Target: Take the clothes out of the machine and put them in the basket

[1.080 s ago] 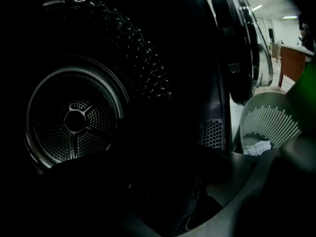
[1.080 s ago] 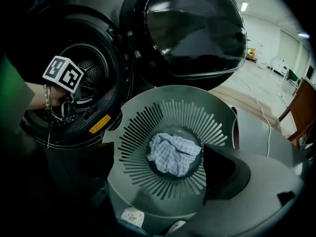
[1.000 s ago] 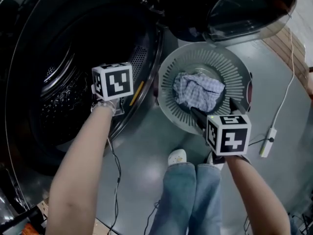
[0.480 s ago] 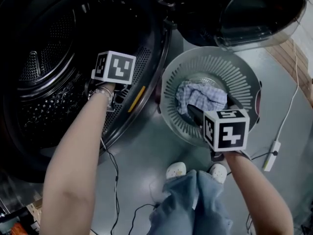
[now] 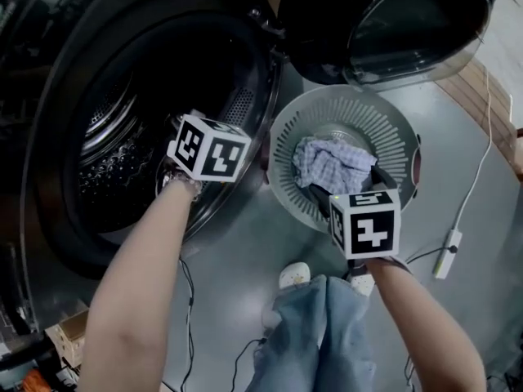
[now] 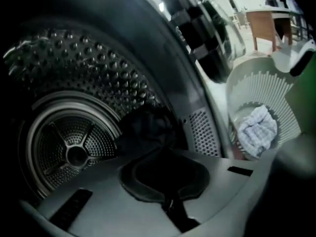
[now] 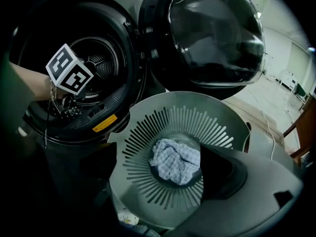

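The dark drum [image 5: 106, 162] of the washing machine stands open at the left. My left gripper [image 5: 196, 158] is at its mouth. Its jaws have just been closing and are now shut [image 6: 160, 154], with a dark garment [image 6: 143, 127] bunched at their tips. A grey slotted basket [image 5: 392, 121] sits on the floor to the right of the drum. A blue-white checked cloth [image 5: 331, 163] lies in its bottom. My right gripper [image 5: 347, 184] hovers over the basket's near side. Its jaws have just closed slightly but stand open [image 7: 150, 164], nothing between them and the checked cloth [image 7: 175, 159] below them.
The machine's round glass door [image 5: 409, 23] hangs open above the basket. A white cable with an adapter [image 5: 445, 247] lies on the grey floor at the right, near wooden boards [image 5: 482, 80]. The person's jeans and white shoes [image 5: 310, 333] stand just before the basket.
The left gripper went deeper into the drum, then drew back towards the drum's mouth and rolled. The right gripper stayed over the basket's near side.
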The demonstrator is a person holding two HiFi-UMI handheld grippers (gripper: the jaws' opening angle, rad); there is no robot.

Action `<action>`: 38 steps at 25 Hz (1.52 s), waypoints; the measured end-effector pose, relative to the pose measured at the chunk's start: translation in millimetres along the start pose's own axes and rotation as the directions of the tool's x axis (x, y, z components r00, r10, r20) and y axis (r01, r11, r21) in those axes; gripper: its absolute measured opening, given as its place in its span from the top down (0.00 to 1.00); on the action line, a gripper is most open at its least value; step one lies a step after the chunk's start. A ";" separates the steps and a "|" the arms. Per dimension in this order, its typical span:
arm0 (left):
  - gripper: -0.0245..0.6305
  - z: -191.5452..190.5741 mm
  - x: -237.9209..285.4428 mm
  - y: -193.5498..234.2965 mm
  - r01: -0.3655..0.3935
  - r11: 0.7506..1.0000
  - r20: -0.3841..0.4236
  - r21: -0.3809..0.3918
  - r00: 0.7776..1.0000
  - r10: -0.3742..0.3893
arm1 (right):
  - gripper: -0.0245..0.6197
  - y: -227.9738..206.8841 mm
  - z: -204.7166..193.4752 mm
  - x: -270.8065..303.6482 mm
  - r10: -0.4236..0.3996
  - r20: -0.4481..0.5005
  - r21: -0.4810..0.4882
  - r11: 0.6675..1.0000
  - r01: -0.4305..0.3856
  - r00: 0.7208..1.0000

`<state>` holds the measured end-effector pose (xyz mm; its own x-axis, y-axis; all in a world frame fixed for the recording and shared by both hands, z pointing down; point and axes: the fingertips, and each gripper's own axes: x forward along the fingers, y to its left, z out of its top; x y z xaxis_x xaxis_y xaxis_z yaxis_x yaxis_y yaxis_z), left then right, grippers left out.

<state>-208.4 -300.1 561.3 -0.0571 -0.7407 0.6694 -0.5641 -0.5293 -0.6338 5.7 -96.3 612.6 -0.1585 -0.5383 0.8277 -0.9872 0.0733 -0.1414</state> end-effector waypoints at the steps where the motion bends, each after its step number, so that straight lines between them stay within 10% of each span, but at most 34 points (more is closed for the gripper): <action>1: 0.96 4.7 -9.0 -0.4 0.008 1.000 0.005 0.005 1.000 -0.008 | 0.14 -0.1 2.4 -8.2 0.000 -0.001 0.009 1.000 0.000 1.000; 14: 0.96 67.9 -109.8 -54.3 0.142 0.990 0.063 0.003 0.988 -0.142 | 0.15 -26.8 0.6 -105.8 0.012 -0.045 0.028 1.000 -0.011 0.999; 20: 0.95 55.0 -96.3 -41.6 0.058 0.998 0.026 -0.004 0.998 -0.058 | 0.15 -38.5 -0.2 -103.8 0.030 -0.040 -0.003 1.000 -0.030 0.999; 23: 0.37 37.1 -69.5 -38.9 0.089 0.994 -0.009 -0.060 0.996 -0.090 | 0.15 -33.4 -1.9 -83.8 0.046 -0.033 -0.005 0.999 -0.046 0.998; 24: 0.33 30.9 -60.7 -34.6 0.084 0.993 -0.025 -0.086 0.996 -0.086 | 0.15 -30.9 -2.8 -75.9 0.052 -0.031 -0.002 0.999 -0.052 0.998; 38: 0.36 6.8 55.2 21.7 -0.079 0.991 -0.026 0.106 0.996 0.083 | 0.15 -5.1 12.9 35.8 0.082 0.018 -0.060 0.995 -0.081 0.996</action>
<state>-218.2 -355.2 581.9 -0.1252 -0.7708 0.6247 -0.4670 -0.5097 -0.7225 5.3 -126.8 636.0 -0.2383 -0.5455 0.8035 -0.9704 0.1666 -0.1747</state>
